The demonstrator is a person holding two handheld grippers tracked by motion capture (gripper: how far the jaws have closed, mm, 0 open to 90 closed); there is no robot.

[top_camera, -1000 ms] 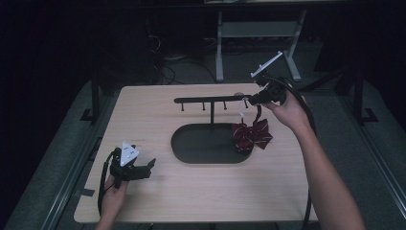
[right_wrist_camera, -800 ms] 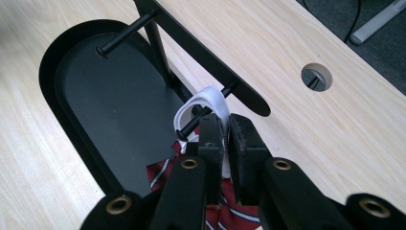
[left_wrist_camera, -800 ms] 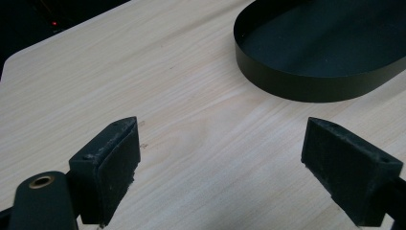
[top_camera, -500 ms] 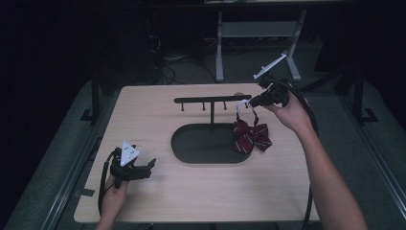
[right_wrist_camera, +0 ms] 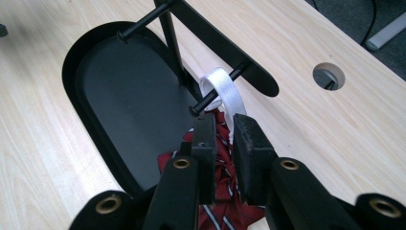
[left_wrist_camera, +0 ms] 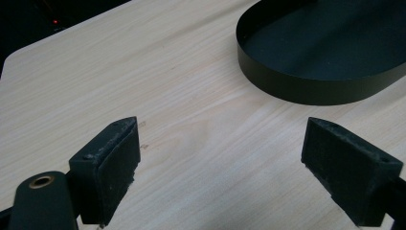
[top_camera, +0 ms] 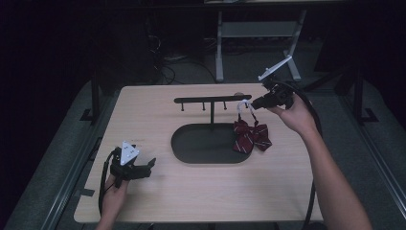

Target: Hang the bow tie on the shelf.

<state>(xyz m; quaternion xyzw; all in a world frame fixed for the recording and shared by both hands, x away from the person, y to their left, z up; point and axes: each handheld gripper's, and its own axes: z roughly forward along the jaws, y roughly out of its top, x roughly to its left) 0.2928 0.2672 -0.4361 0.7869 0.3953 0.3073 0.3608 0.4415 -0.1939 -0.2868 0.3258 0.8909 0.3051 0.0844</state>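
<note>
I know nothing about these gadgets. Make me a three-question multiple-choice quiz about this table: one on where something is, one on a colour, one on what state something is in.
1. Where does the bow tie hang?
A. From a peg near the right end of the black rack
B. From the table's front edge
C. From the left gripper

2. What colour is the bow tie's strap?
A. Black
B. White
C. Green

3. How do the left gripper's jaws stand?
A. Clamped on the tray
C. Shut on the strap
B. Wide apart, nothing between them

Answers: 1 A, the high view shows the strap looped over a peg at the rack's right end, by the right gripper, the bow dangling at the oval black tray's edge. 2 B, the right gripper view shows a white band over the peg. 3 B, the left gripper view shows bare table between the pads.
</note>
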